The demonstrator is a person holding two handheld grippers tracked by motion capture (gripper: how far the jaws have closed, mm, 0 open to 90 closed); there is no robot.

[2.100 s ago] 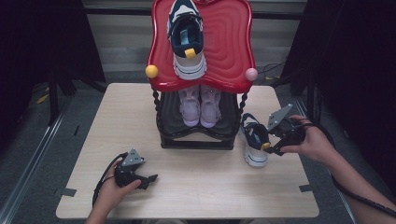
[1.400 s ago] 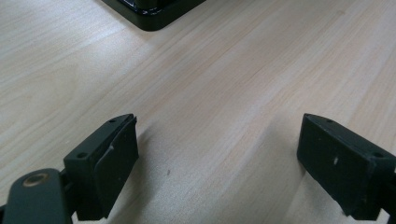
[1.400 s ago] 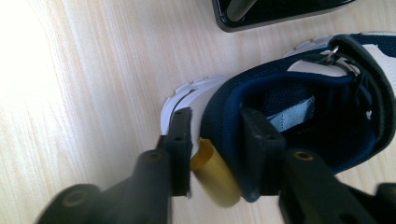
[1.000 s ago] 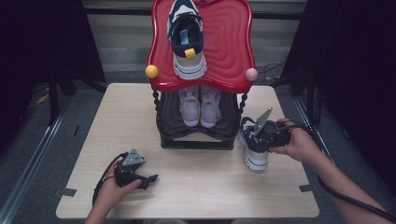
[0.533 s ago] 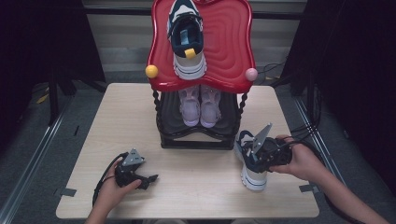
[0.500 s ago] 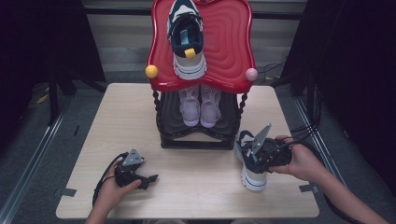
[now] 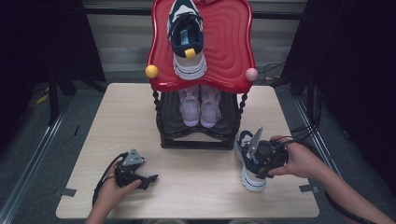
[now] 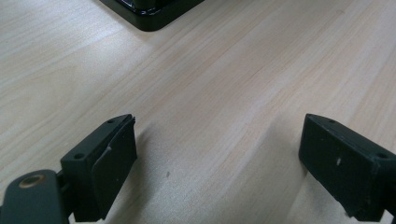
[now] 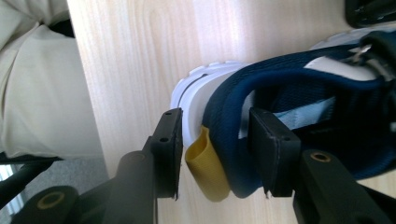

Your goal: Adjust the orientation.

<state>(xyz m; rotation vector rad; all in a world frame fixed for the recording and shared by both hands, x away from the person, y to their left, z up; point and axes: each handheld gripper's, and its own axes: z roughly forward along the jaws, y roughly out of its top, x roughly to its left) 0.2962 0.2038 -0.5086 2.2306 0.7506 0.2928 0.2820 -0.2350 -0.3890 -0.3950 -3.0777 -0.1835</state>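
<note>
Take the shoe rack [image 7: 198,135] at mid-table as your landmark: one sneaker [image 7: 188,39] lies on its top tray [image 7: 229,42], a pair of shoes [image 7: 200,103] sits inside below, and another sneaker [image 7: 248,164] stands just right of its base, toward you.

A recording lab; black curtains [image 7: 42,37] enclose one bare wooden table [image 7: 196,186]; cables [image 7: 280,70] trail behind.

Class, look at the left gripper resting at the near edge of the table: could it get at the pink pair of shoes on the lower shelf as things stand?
Probably yes. The left gripper is open, holds nothing, and bare table lies between it and the rack's open front, where the pink shoes sit.
</note>
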